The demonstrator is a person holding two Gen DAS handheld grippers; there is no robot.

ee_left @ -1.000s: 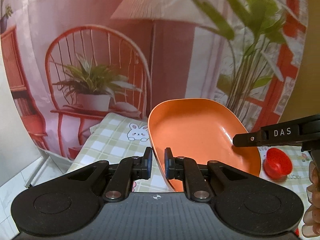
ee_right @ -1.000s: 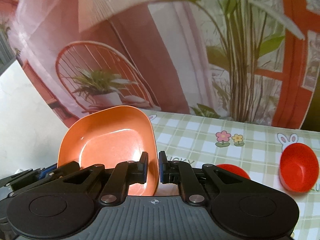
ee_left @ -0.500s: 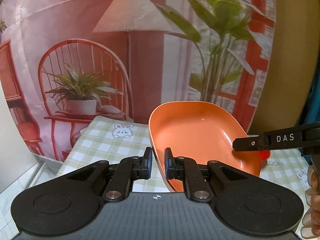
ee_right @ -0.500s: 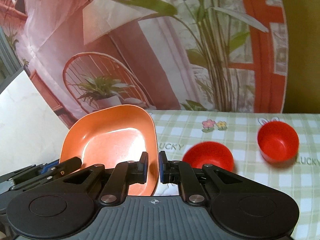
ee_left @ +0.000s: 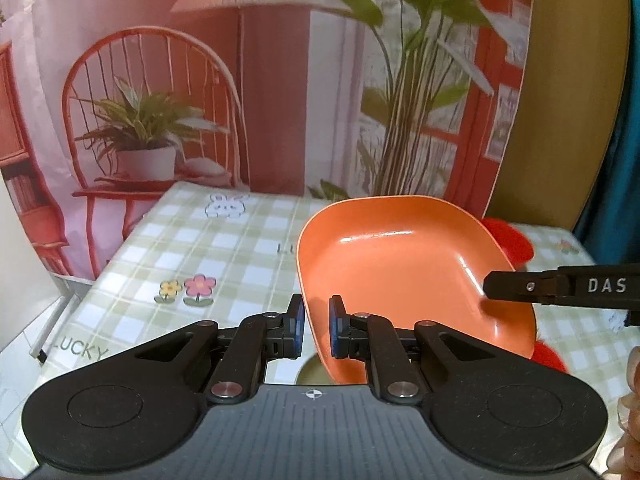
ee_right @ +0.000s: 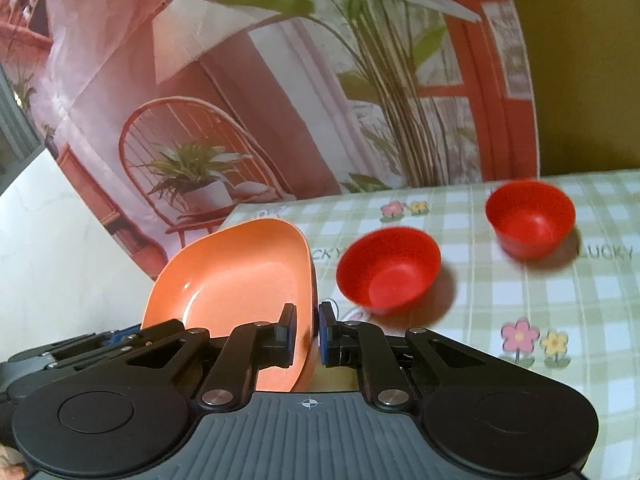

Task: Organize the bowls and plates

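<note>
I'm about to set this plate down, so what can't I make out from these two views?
- Left wrist view: the orange plate hides most of two red bowls behind it.
- Both views: the tablecloth under the plate is covered by the left tongs and right tongs.
- Right wrist view: the nearer red bowl is motion-blurred.

Left claw pinches near rim of orange plate, plate tilted above checkered surface. Right claw finger enters from right, touching plate's far side. Red bowls partly hidden behind and under plate.
</note>
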